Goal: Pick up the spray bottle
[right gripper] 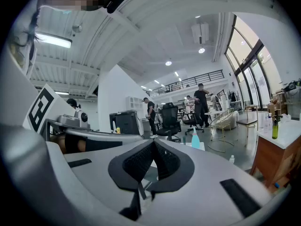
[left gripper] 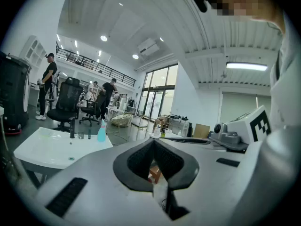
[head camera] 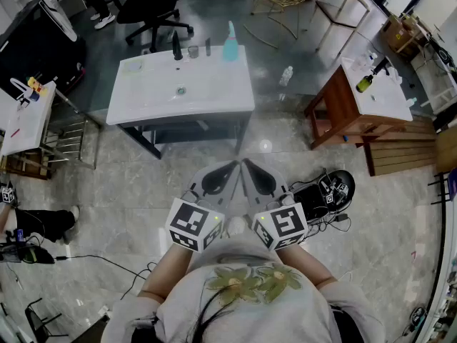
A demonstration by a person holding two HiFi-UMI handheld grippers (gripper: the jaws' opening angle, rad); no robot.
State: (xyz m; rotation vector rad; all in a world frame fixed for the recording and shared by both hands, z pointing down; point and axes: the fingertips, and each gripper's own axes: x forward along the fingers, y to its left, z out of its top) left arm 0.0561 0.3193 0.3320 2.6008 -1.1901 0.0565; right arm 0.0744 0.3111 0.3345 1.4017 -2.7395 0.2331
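Note:
The teal spray bottle point(head camera: 230, 43) stands upright at the far edge of the white sink-top table point(head camera: 214, 95). It also shows small and far off in the left gripper view point(left gripper: 101, 132) and in the right gripper view point(right gripper: 195, 139). My left gripper point(head camera: 234, 164) and right gripper point(head camera: 246, 163) are held side by side close to my chest, well short of the table. They point roughly level toward it. Each has its jaws closed tip to tip with nothing between them, as the left gripper point(left gripper: 154, 141) and right gripper point(right gripper: 154, 143) show in their own views.
A black faucet point(head camera: 176, 46) and a glass point(head camera: 193, 51) stand left of the bottle. A wooden side table point(head camera: 335, 113) with a green bottle point(head camera: 365, 83) is at the right. A black device with cables point(head camera: 332, 189) lies on the floor. Office chairs and people are behind.

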